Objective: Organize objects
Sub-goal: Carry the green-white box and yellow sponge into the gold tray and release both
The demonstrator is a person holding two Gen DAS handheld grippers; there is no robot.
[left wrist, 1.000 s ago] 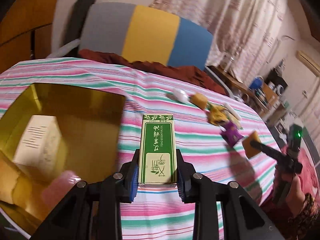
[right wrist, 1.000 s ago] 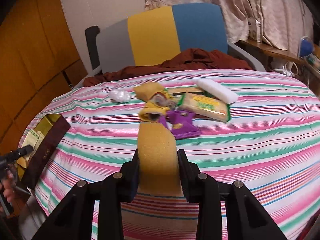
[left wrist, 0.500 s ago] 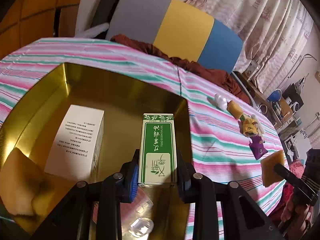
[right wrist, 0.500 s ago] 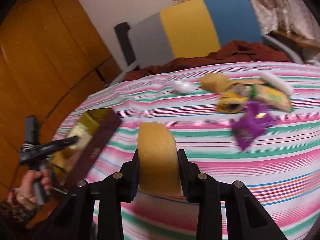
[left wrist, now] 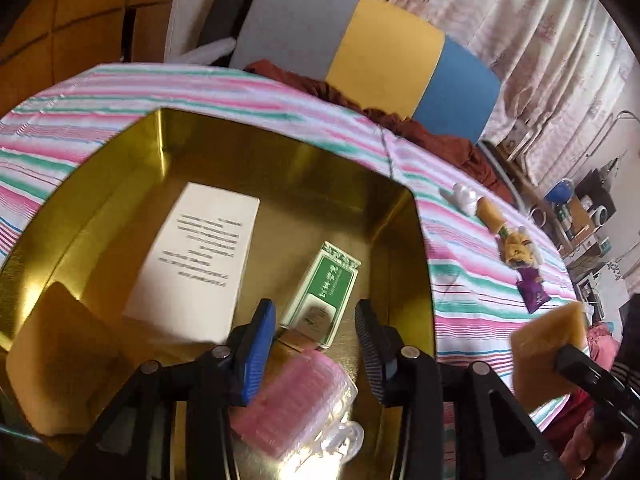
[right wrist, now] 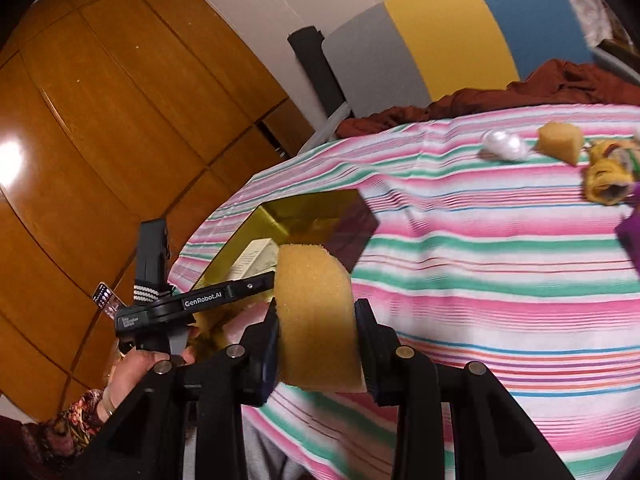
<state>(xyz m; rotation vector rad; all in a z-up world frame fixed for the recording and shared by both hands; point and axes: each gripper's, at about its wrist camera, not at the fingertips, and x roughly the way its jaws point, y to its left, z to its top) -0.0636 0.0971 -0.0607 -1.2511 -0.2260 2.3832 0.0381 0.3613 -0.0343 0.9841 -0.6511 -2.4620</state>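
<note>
Striped tablecloth (left wrist: 248, 92), green-labelled white carton (left wrist: 324, 296)

The tablecloth (left wrist: 472, 288) has pink, green and white stripes. The tin (left wrist: 224, 148) is golden inside. The small box (left wrist: 324, 292) is green and white. The sponge (right wrist: 316, 316) is yellow. The chair back (left wrist: 360, 52) is grey, yellow and blue.

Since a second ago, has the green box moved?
Yes. The green box has left the open left gripper and now lies inside the gold tin, beside the white box.
</note>
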